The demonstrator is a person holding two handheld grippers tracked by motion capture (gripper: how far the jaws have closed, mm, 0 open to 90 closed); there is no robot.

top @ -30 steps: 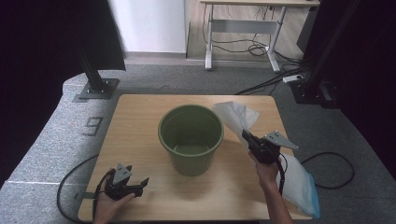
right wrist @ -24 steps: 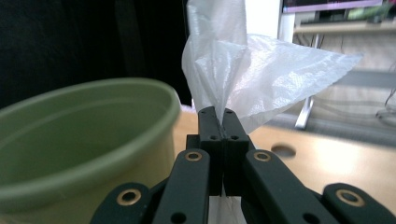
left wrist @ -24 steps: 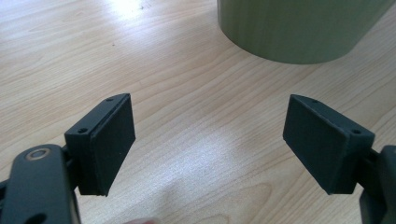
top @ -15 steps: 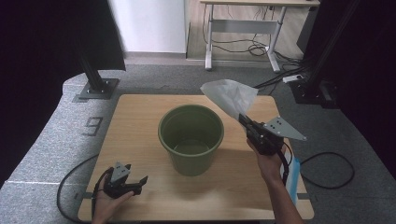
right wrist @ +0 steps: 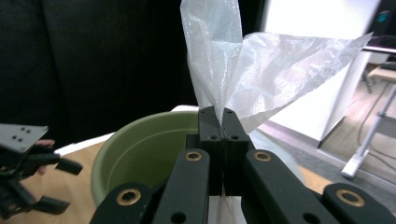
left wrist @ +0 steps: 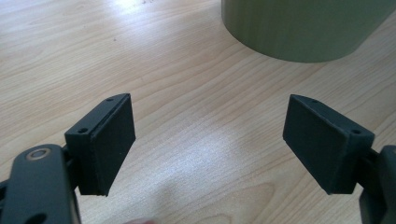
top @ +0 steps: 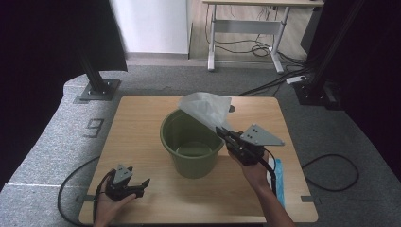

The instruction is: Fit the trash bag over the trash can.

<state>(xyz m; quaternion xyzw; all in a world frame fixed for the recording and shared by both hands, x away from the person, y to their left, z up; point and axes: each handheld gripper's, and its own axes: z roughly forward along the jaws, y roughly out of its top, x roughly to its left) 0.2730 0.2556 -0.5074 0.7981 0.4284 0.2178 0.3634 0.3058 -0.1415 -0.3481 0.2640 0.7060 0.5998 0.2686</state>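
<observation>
An olive green bucket [top: 191, 142] stands in the middle of the wooden table [top: 137, 123]. My right gripper [top: 223, 133] is raised at the bucket's right rim, shut on a thin clear plastic bag [top: 205, 109] that billows over the rim. In the right gripper view the jaws pinch the plastic bag [right wrist: 243, 74] tight at my right gripper [right wrist: 222, 119], with the bucket [right wrist: 140, 149] beyond. My left gripper [top: 138, 187] rests at the front left of the table, open and empty. In its own view, my left gripper [left wrist: 208, 140] has its wide-apart pads [left wrist: 112, 135] facing the bucket's wall [left wrist: 299, 28].
A blue-edged strip of plastic [top: 280, 182] lies on the table's right edge beside my right forearm. Cables trail off both front corners. A desk frame [top: 246, 42] and black stands sit on the floor beyond the table.
My right gripper has risen and moved left with the bag, from the table's right side up to the bucket's rim. The left gripper has stayed put.
</observation>
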